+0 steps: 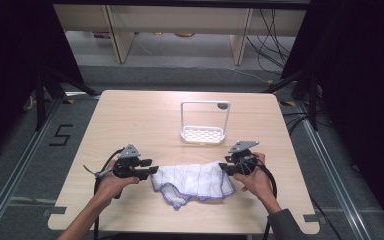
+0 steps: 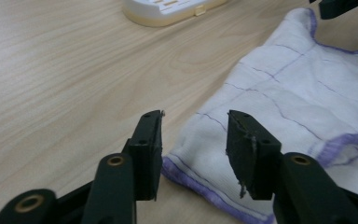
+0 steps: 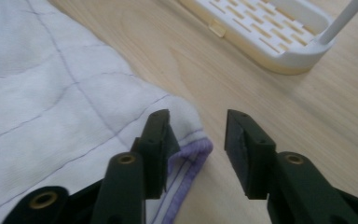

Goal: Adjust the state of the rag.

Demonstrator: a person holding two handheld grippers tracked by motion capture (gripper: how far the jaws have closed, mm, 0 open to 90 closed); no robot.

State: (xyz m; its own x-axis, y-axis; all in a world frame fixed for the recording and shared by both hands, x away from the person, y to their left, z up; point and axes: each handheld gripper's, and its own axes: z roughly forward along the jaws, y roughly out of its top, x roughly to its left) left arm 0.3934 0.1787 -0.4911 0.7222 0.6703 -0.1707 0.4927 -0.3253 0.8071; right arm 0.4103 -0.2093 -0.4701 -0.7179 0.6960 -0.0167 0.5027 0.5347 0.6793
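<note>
A white cloth (image 1: 192, 182) with purple edging lies crumpled on the wooden table (image 1: 130, 120), near its front edge. My left gripper (image 1: 152, 171) sits at the cloth's left end. In the left gripper view my left gripper (image 2: 195, 116) is open, with the cloth (image 2: 284, 93) lying flat on the table beneath its jaws, which do not press on it. My right gripper (image 1: 223, 167) sits at the cloth's right end. In the right gripper view my right gripper (image 3: 196, 115) is open too, over the hemmed corner of the cloth (image 3: 51, 93).
A white wire-framed rack (image 1: 203, 135) with a slotted base stands behind the cloth at the table's middle. Its base (image 3: 270, 32) lies close ahead of the right gripper. Dark curtains and metal frames flank the table.
</note>
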